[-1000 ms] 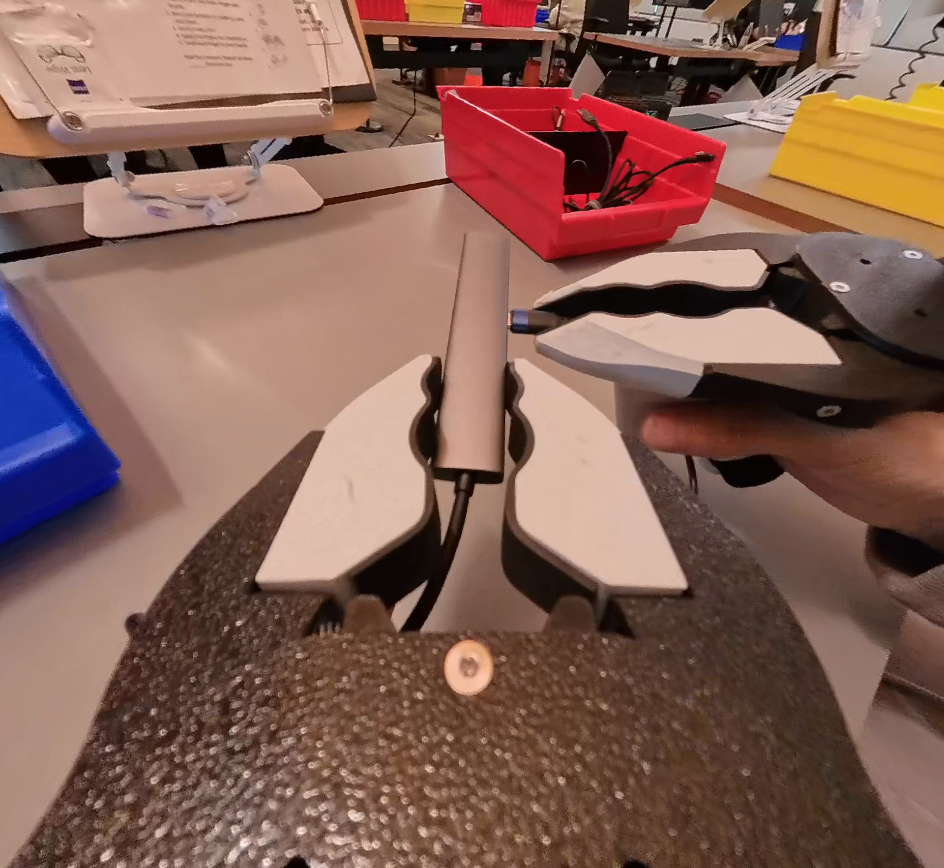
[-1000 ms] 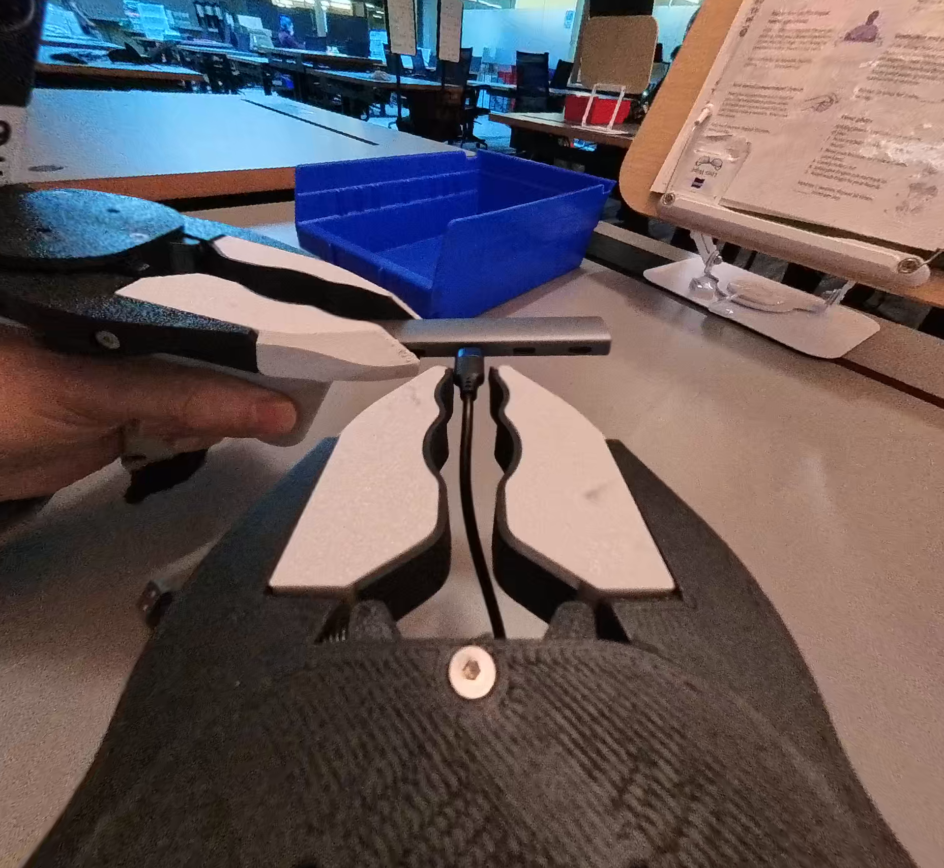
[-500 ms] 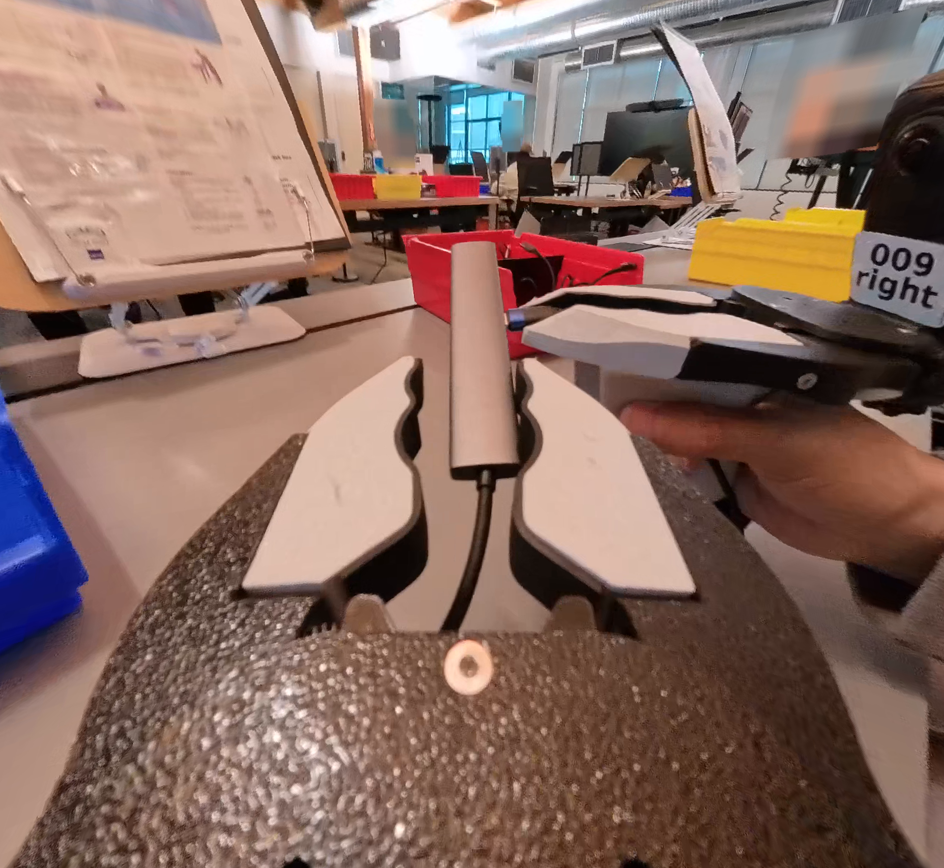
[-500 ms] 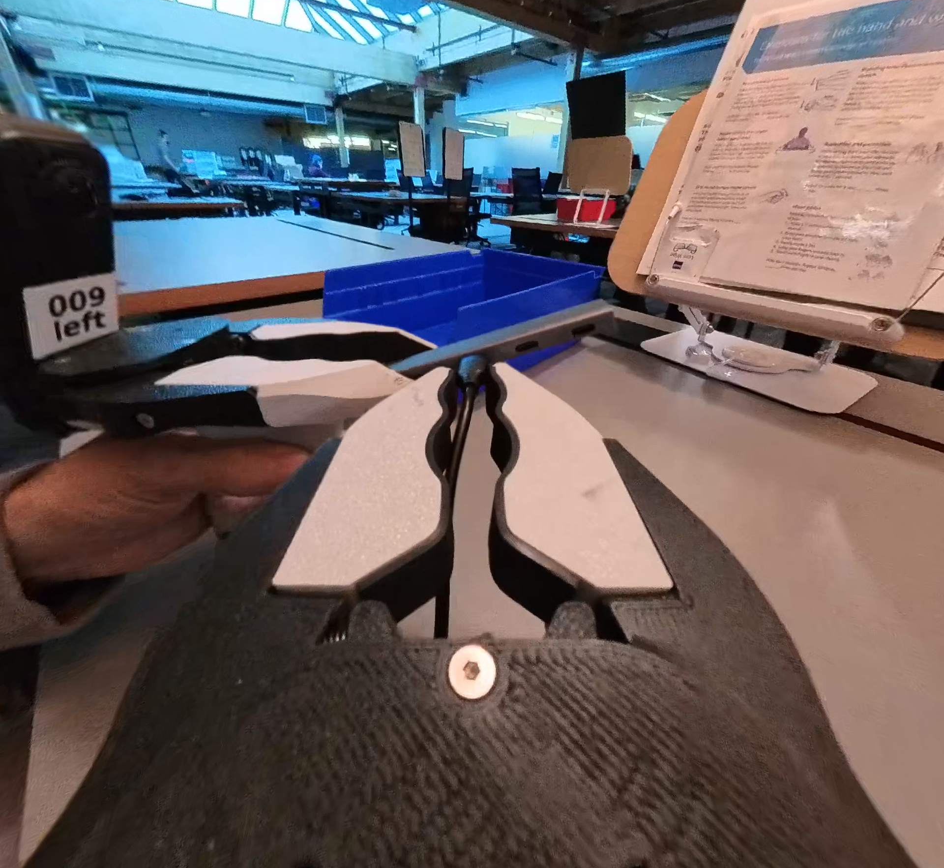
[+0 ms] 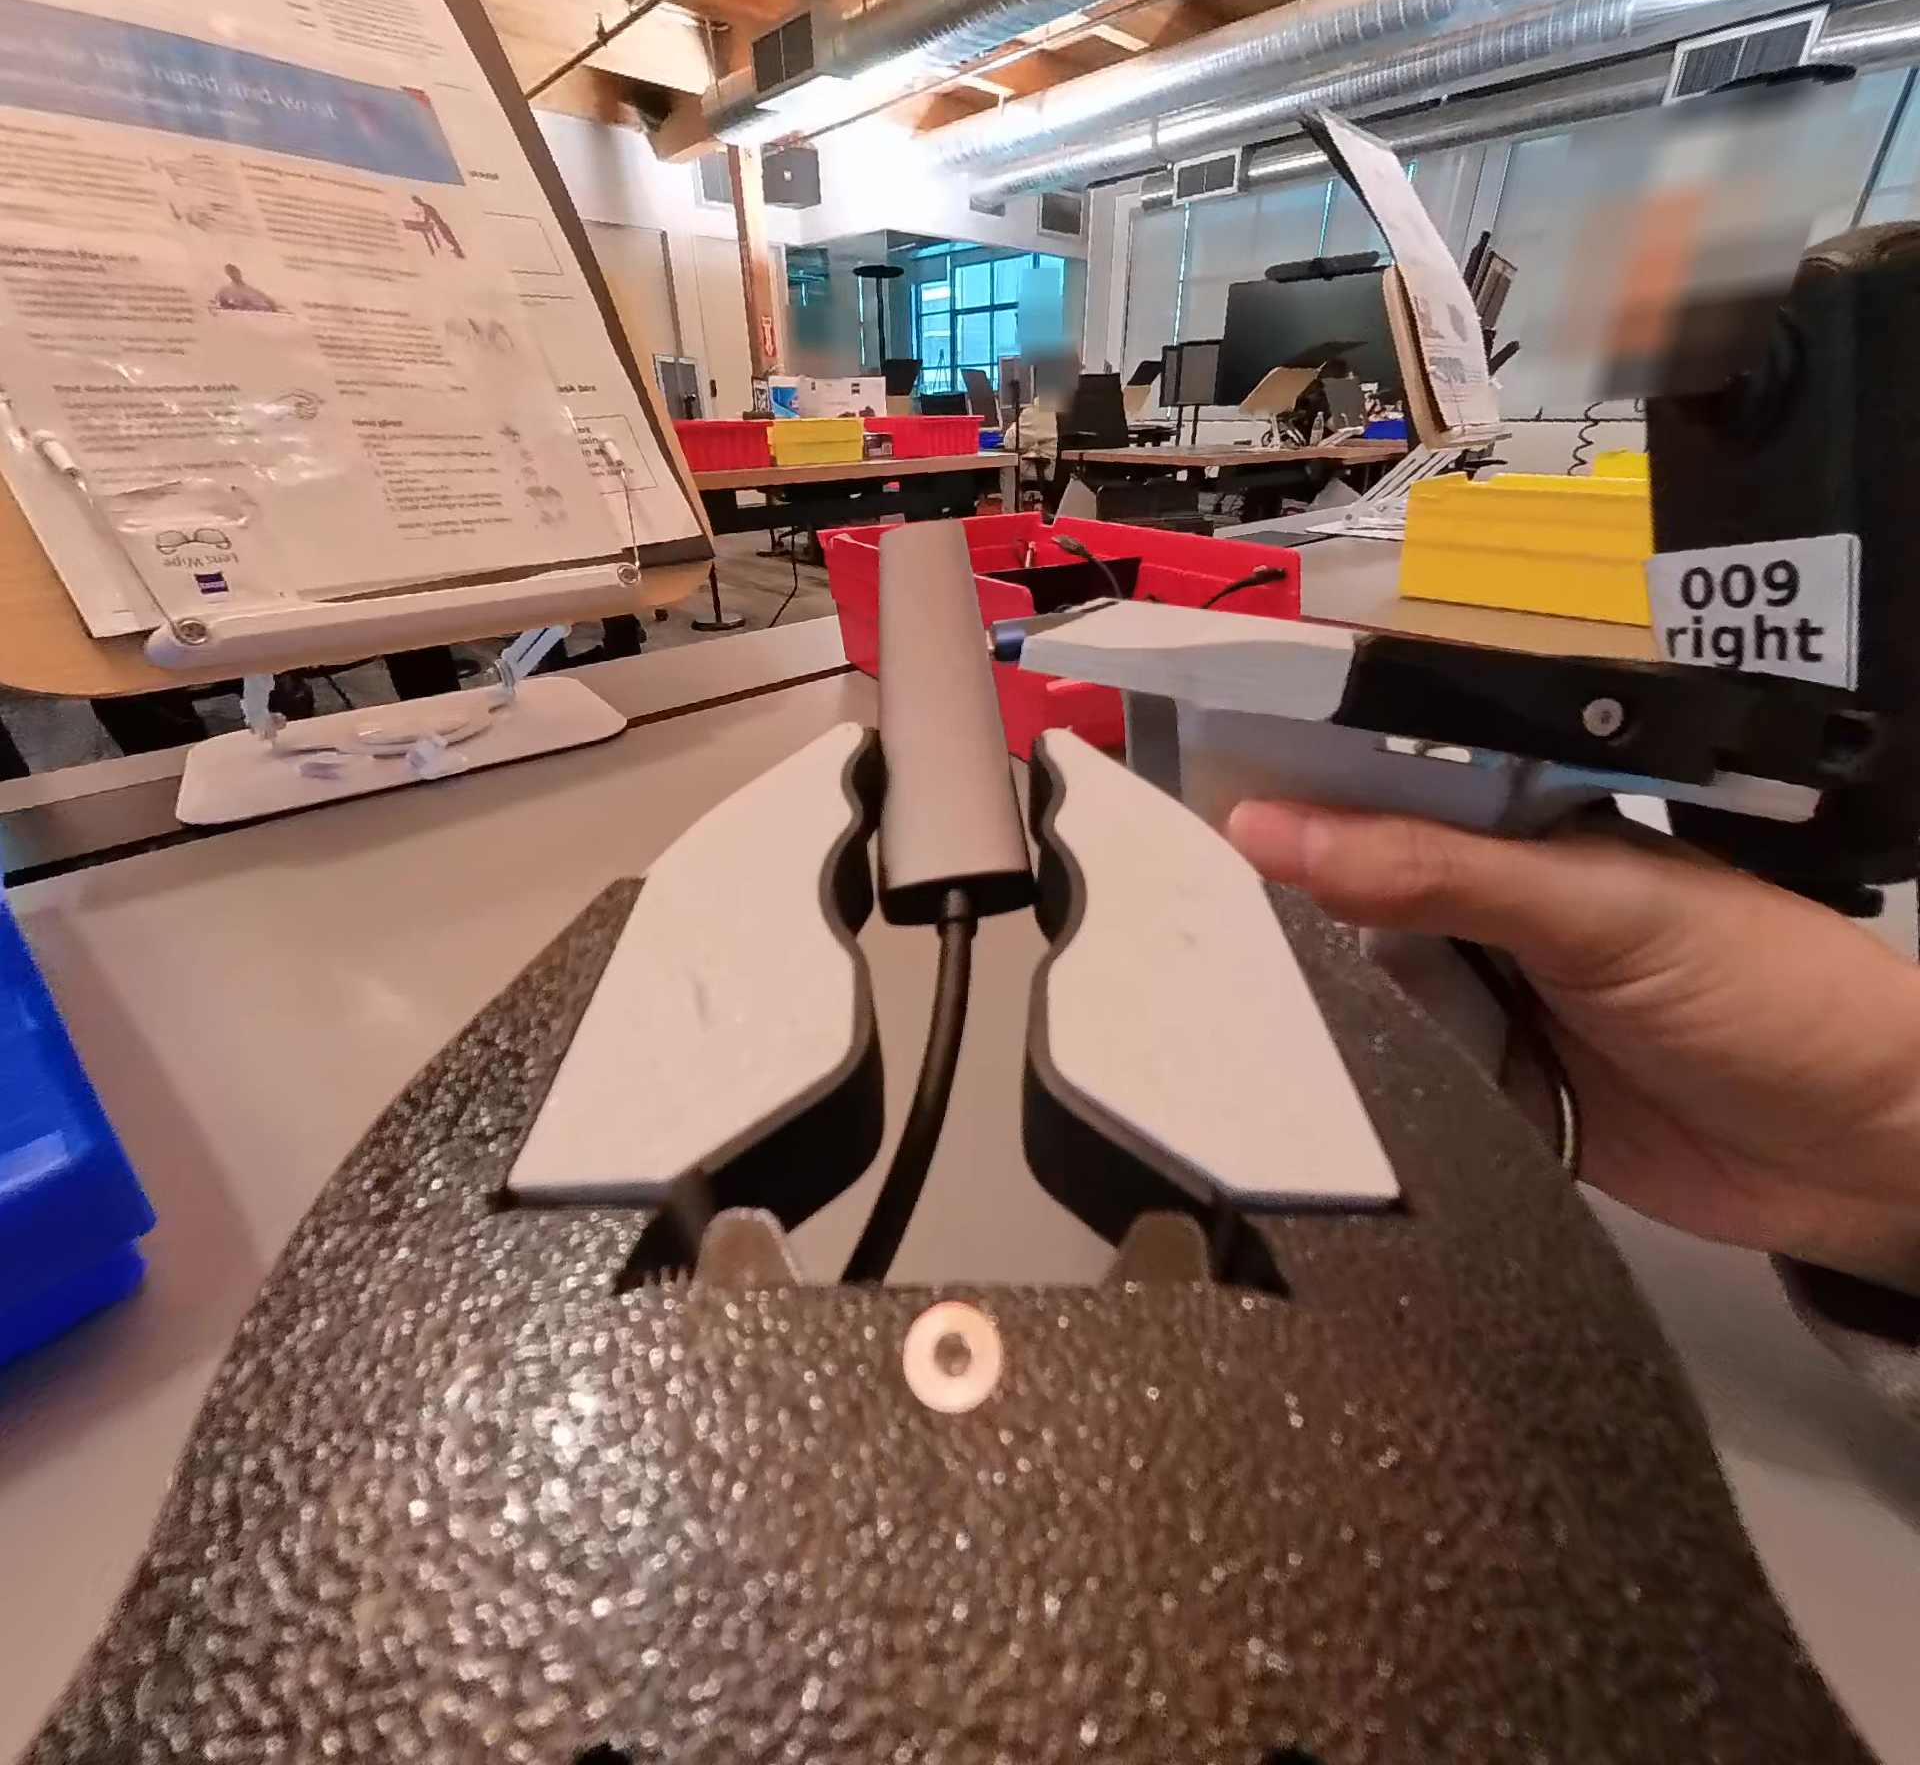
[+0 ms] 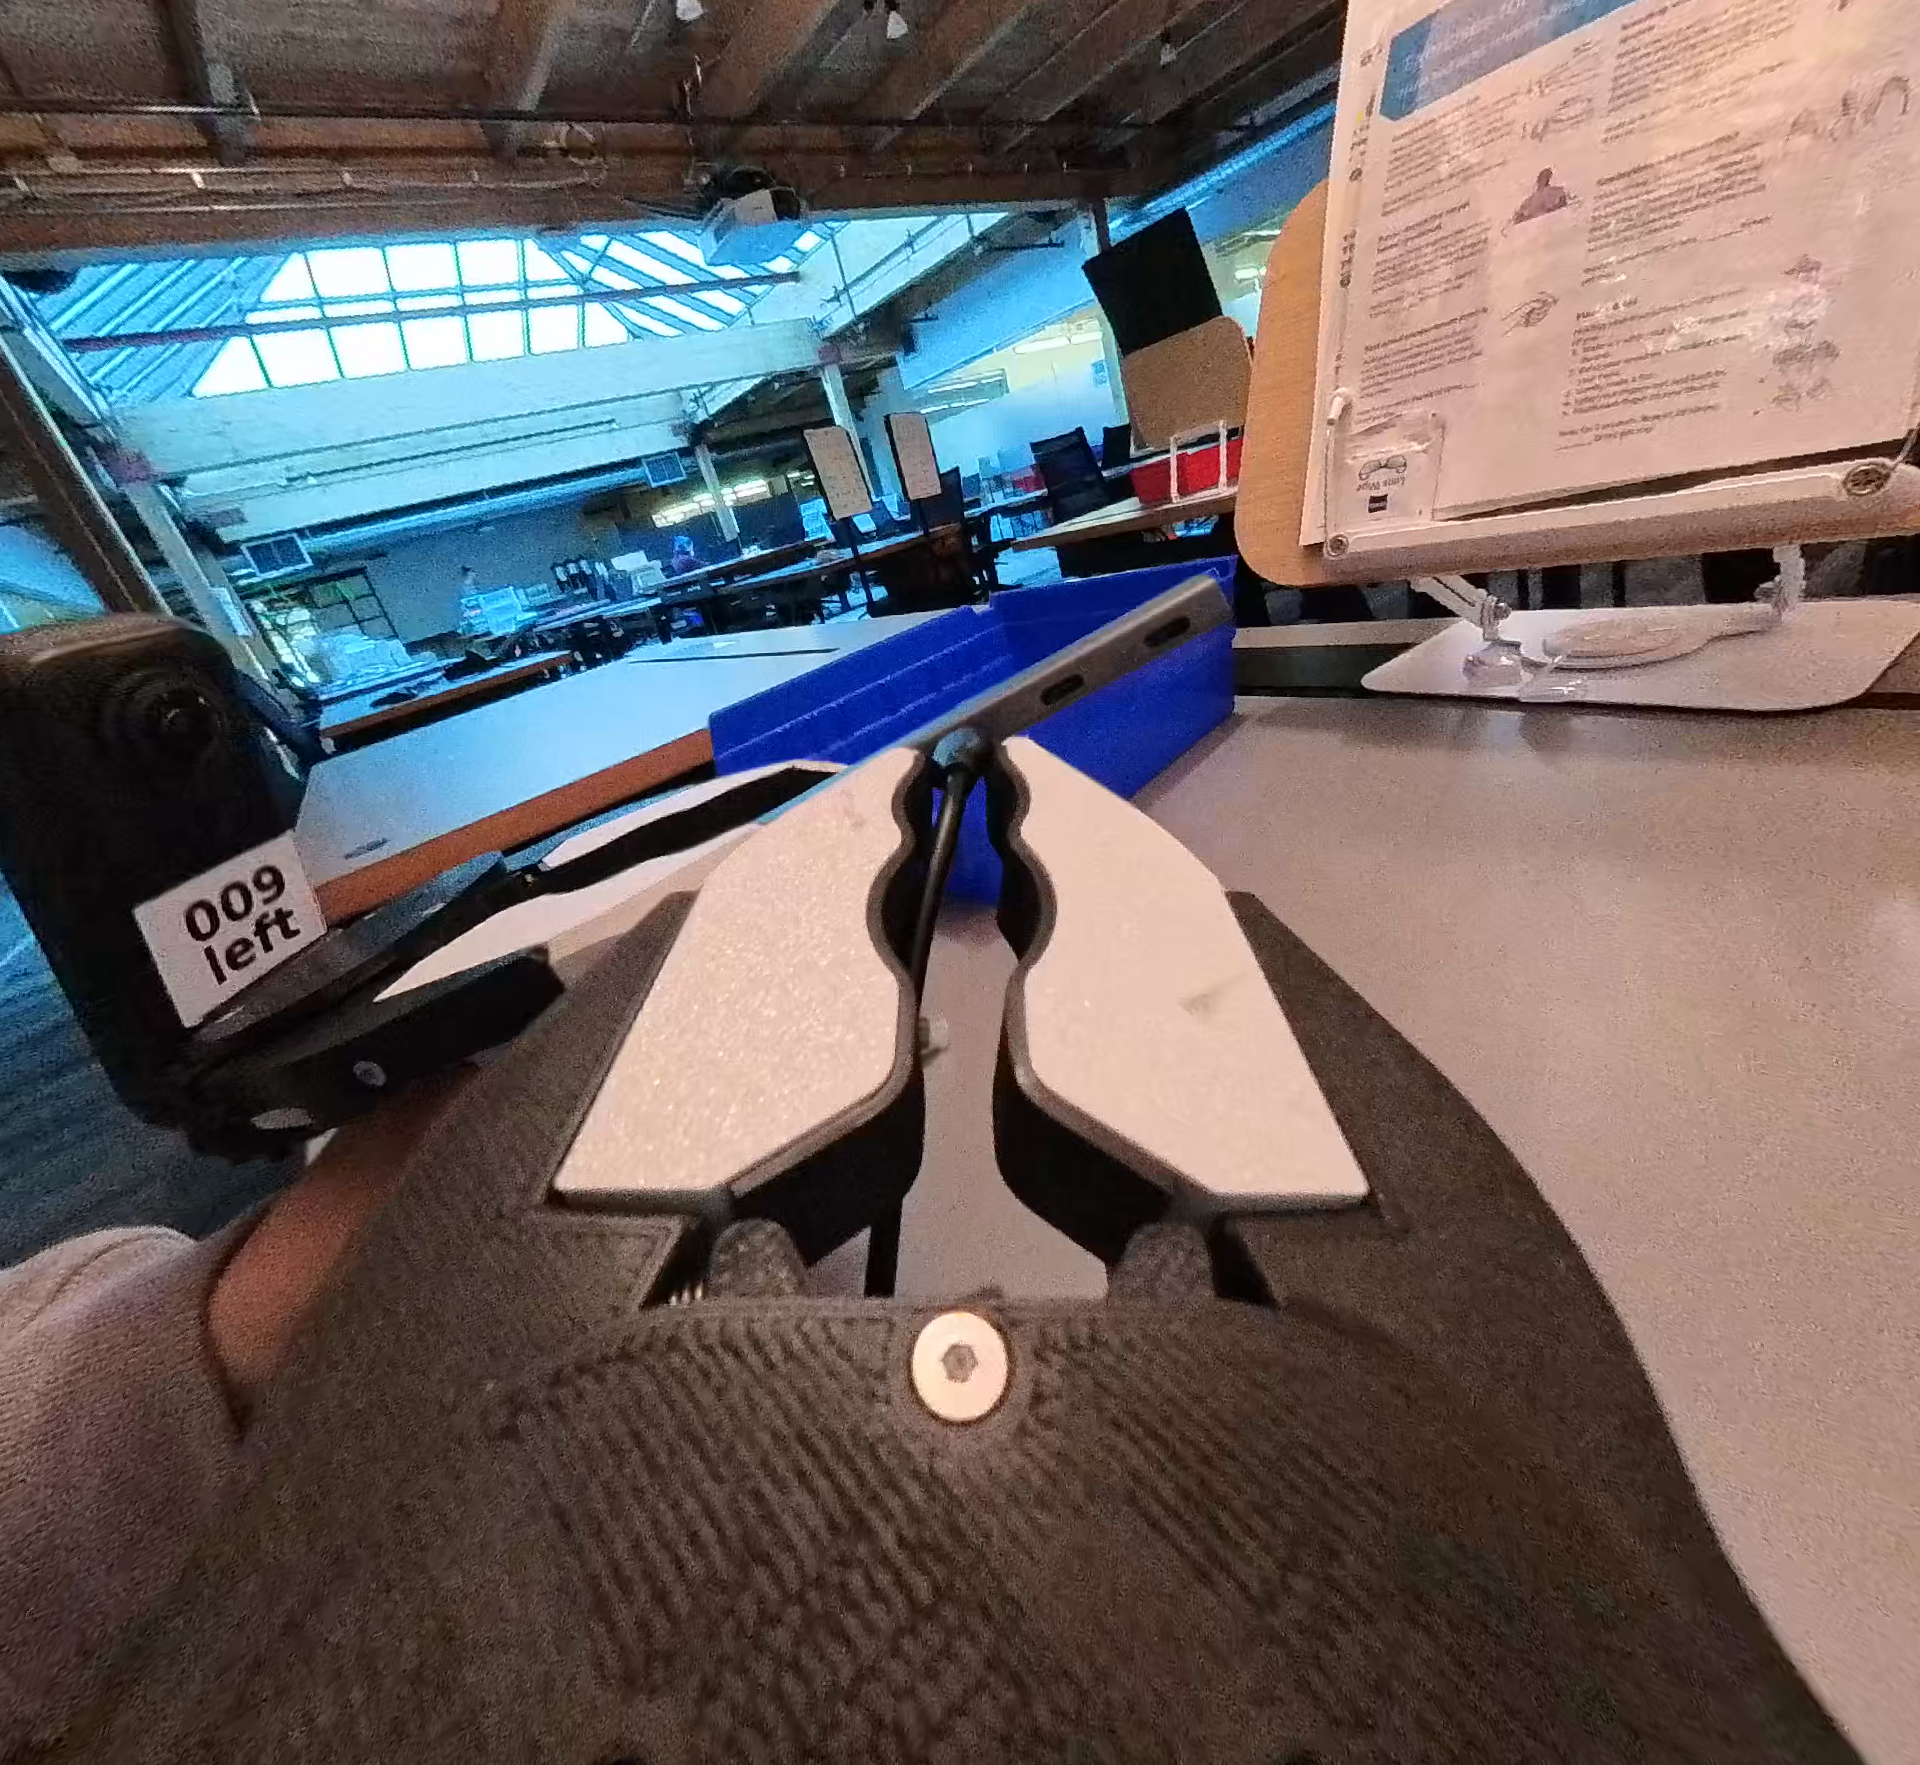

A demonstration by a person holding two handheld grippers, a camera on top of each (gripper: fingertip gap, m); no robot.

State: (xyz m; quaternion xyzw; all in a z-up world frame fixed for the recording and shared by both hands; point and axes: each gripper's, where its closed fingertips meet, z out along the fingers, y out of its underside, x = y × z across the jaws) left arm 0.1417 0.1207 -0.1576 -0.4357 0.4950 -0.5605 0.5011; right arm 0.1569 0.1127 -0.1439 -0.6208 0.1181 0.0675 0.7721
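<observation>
That slim grey hub (image 5: 940, 728) looks light, stiff and a bit slick, so we'd pinch its flat sides near the cord end. Our left gripper (image 5: 951, 806) is clamped there, up off the table (image 5: 312, 967); our right gripper (image 6: 958, 759) is closed on a black cable plug (image 6: 958, 747) at the hub's side.

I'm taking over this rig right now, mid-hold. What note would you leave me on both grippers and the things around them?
Your left gripper is shut on the grey hub, gripped near its cable end, with the far end tilted up.
Your right gripper is shut on a cable plug that meets the hub's side next to two open ports. I cannot tell whether it is fully seated.
Around: blue bin behind the hub, red bin holding cables, document stand on the table.
</observation>
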